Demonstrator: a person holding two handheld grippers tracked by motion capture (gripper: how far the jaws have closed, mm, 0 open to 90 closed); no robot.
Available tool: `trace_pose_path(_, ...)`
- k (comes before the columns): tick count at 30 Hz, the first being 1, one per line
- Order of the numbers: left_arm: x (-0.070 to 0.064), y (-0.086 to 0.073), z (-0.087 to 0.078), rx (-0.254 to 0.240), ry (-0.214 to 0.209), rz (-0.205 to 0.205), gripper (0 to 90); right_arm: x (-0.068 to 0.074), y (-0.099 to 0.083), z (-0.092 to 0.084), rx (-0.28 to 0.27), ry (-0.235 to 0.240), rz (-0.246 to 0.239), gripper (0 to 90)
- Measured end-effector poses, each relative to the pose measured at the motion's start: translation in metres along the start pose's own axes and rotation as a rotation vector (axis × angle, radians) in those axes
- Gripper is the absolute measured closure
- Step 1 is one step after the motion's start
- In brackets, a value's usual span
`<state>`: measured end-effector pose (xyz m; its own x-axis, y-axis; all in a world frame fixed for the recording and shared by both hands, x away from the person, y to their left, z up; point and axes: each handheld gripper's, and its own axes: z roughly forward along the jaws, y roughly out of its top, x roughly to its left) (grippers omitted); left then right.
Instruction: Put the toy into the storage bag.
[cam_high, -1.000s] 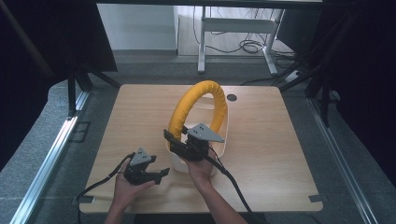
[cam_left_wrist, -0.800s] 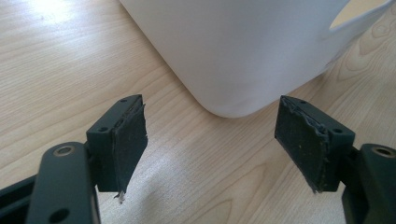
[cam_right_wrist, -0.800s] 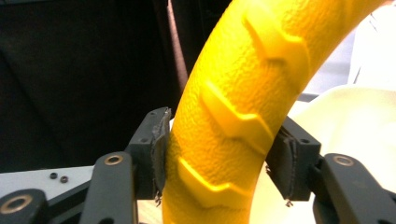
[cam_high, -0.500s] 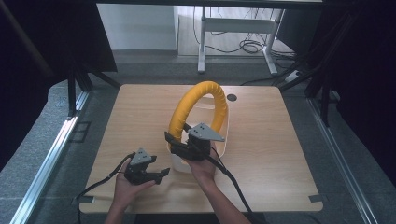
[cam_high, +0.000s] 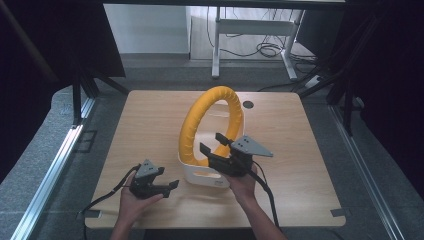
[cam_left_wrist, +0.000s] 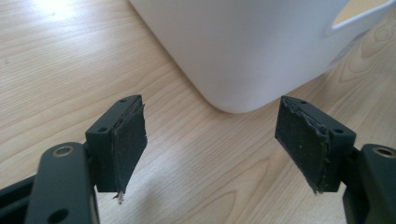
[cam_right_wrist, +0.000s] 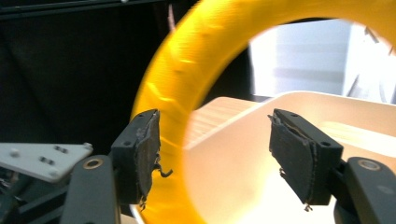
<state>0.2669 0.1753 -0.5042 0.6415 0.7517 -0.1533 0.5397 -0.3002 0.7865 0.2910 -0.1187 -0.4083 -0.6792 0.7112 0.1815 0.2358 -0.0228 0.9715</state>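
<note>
I find my right gripper (cam_high: 216, 145) spread, jaws lately closing with nothing between; yellow ring (cam_high: 210, 122) ahead stands propped in white bin (cam_high: 200, 175) (released, I judge); left gripper (cam_high: 167, 186) spread, idle.

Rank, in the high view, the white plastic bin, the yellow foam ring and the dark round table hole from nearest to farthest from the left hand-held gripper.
1. White plastic bin, just right of the left hand-held gripper.
2. Yellow foam ring, standing in the bin, farther back.
3. Dark round table hole, far side, beyond the ring.
</note>
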Motion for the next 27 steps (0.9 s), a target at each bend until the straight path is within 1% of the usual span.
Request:
trace_pose_path(2,0.001,0.0,-0.002,-0.007,-0.005,-0.008,24.9,-0.01,-0.001,-0.006,0.005,-0.019,-0.006,35.3)
trace_pose_path(5,0.002,-0.001,-0.002,-0.008,0.001,-0.011,24.9,-0.028,-0.004,-0.018,0.001,-0.05,-0.007,36.8)
trace_pose_path(6,0.003,-0.001,-0.003,-0.004,0.009,-0.008,24.9,-0.035,-0.006,-0.023,-0.003,-0.065,-0.006,37.2)
trace_pose_path(7,0.003,-0.001,-0.003,-0.003,0.01,-0.009,24.9,-0.035,-0.006,-0.023,-0.003,-0.065,-0.006,37.2)
trace_pose_path(8,0.002,-0.001,-0.003,-0.005,0.007,-0.01,24.9,-0.039,-0.007,-0.026,-0.006,-0.072,-0.006,37.7)
trace_pose_path(10,0.002,-0.001,-0.002,-0.004,0.005,-0.012,24.9,-0.054,-0.01,-0.036,-0.008,-0.106,-0.01,38.8)
trace_pose_path(11,0.002,-0.001,-0.002,-0.004,0.005,-0.012,24.9,-0.054,-0.01,-0.036,-0.008,-0.106,-0.01,38.8)
trace_pose_path(12,0.002,-0.002,-0.002,-0.002,0.007,-0.012,24.9,-0.065,-0.014,-0.043,-0.009,-0.133,-0.024,39.4)
trace_pose_path(13,0.002,-0.002,-0.002,-0.002,0.007,-0.012,24.9,-0.065,-0.014,-0.043,-0.009,-0.133,-0.024,39.4)
trace_pose_path(14,0.002,-0.002,-0.002,-0.002,0.007,-0.013,24.9,-0.074,-0.017,-0.048,-0.005,-0.155,-0.028,39.7)
trace_pose_path(15,0.002,-0.002,-0.002,-0.003,0.006,-0.012,24.9,-0.074,-0.017,-0.048,-0.005,-0.155,-0.028,39.7)
trace_pose_path(16,0.002,-0.002,-0.002,-0.002,0.006,-0.011,24.9,-0.078,-0.019,-0.05,-0.005,-0.161,-0.026,39.8)
trace_pose_path(18,0.002,-0.002,-0.001,0.001,0.008,-0.01,24.9,-0.09,-0.024,-0.056,-0.002,-0.188,-0.013,40.4)
trace_pose_path(19,0.002,-0.002,-0.001,0.001,0.008,-0.01,24.9,-0.09,-0.024,-0.056,-0.002,-0.188,-0.013,40.4)
trace_pose_path(20,0.002,-0.002,-0.001,0.001,0.006,-0.01,24.9,-0.094,-0.026,-0.057,0.011,-0.199,-0.02,40.4)
trace_pose_path(21,0.002,-0.002,-0.001,0.001,0.006,-0.01,24.9,-0.094,-0.026,-0.057,0.011,-0.199,-0.02,40.4)
trace_pose_path(27,0.002,-0.002,-0.001,0.0,0.006,-0.011,24.9,-0.098,-0.025,-0.06,-0.002,-0.207,-0.022,40.3)
